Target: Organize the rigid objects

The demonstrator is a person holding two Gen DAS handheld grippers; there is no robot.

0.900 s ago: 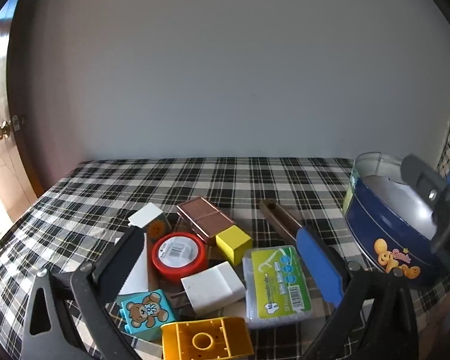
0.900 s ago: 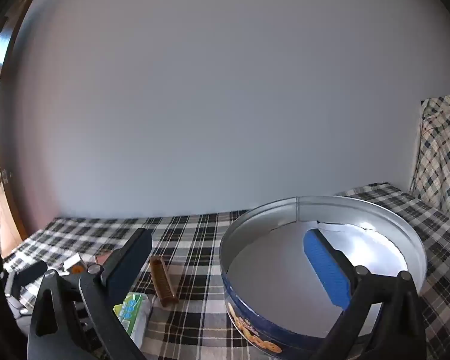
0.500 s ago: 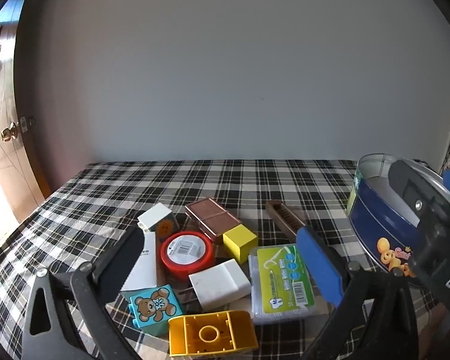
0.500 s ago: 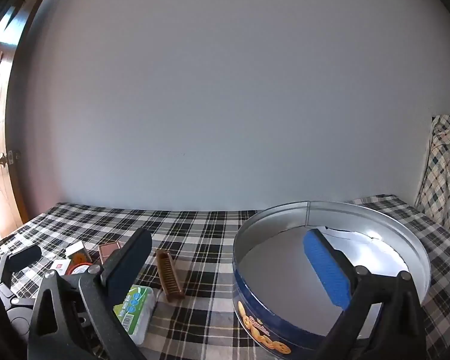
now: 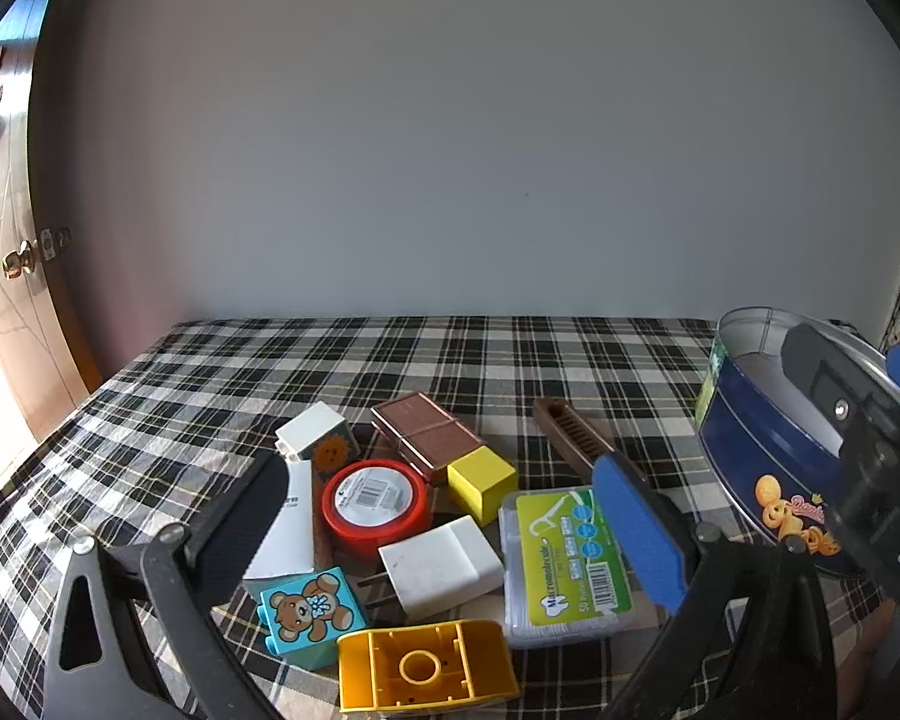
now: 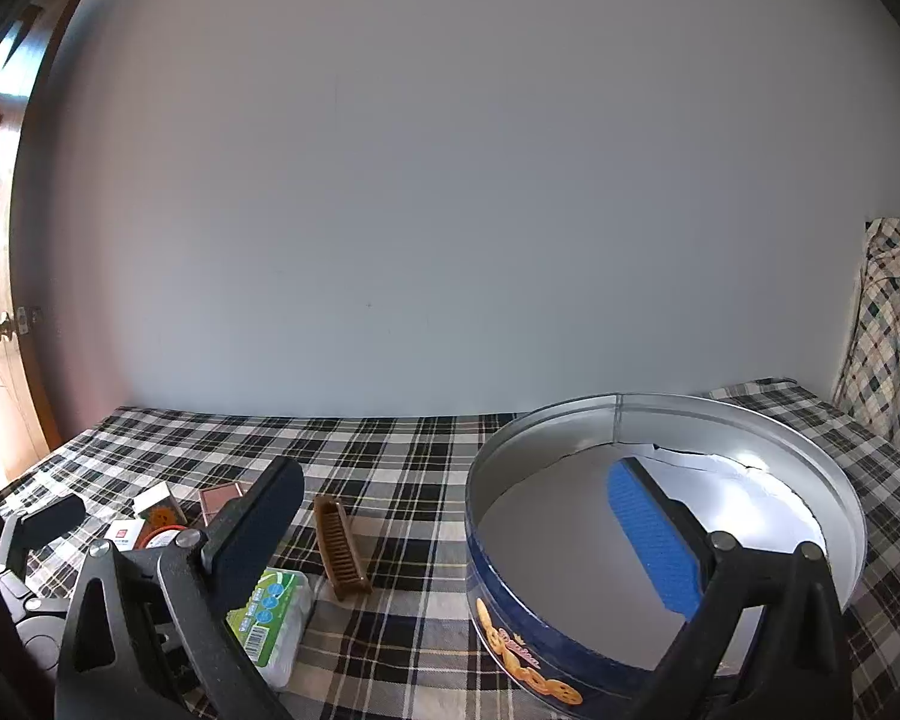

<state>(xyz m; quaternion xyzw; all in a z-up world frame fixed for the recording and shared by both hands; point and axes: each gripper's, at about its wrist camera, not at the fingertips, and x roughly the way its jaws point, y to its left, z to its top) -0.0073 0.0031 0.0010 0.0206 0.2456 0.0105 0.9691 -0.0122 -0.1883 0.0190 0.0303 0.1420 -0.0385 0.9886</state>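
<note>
A pile of small rigid objects lies on the plaid cloth in the left wrist view: a red round tin [image 5: 373, 504], a white plug adapter [image 5: 441, 565], a yellow cube [image 5: 481, 482], a brown case [image 5: 424, 433], a floss-pick box [image 5: 567, 564], a bear block [image 5: 310, 610], a yellow brick [image 5: 424, 665] and a brown comb [image 5: 573, 437]. My left gripper [image 5: 444, 516] is open, above the pile. A blue cookie tin [image 6: 660, 516] stands open and empty on the right. My right gripper [image 6: 456, 516] is open, straddling the tin's near rim.
The plaid-covered table [image 5: 390, 360] ends at a plain wall. A wooden door with a brass knob [image 5: 18, 261] is at the left. A plaid fabric [image 6: 894, 324] hangs at the far right. The comb [image 6: 339, 546] and floss box [image 6: 273, 618] lie left of the tin.
Both grippers have pulled back and tilted up a little; the pile and the tin sit lower in the views. No object has moved and both stay open.
</note>
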